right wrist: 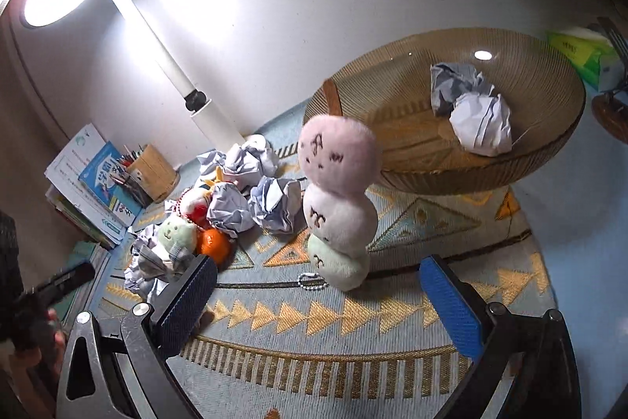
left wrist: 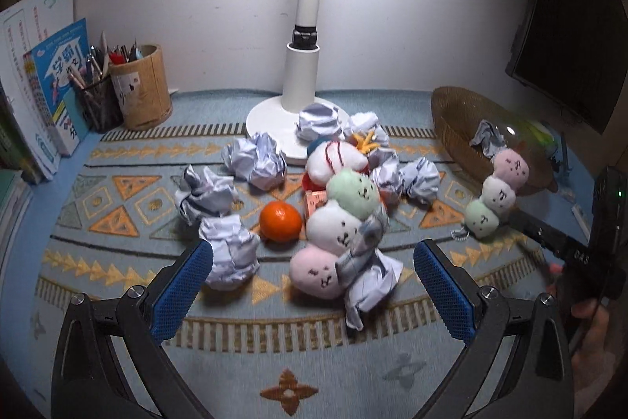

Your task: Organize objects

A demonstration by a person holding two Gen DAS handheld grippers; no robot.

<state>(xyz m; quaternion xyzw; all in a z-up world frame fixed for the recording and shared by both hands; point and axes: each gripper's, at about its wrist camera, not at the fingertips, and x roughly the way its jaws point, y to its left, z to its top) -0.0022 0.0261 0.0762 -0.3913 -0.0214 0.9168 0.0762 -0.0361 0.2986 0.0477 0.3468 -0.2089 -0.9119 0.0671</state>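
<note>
both jaws spread, empty; dango plush [right wrist: 337, 203] leans on basket [right wrist: 549, 160] rim, bare mat [right wrist: 353, 352] before it.

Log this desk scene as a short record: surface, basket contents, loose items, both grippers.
surface: patterned mat
basket: two crumpled paper balls inside
loose paper: several crumpled balls near the lamp base
fruit: one orange on the mat
plush: one dango skewer among the paper, another dango plush beside the basket
left gripper: open, empty
right gripper: open, empty
</note>
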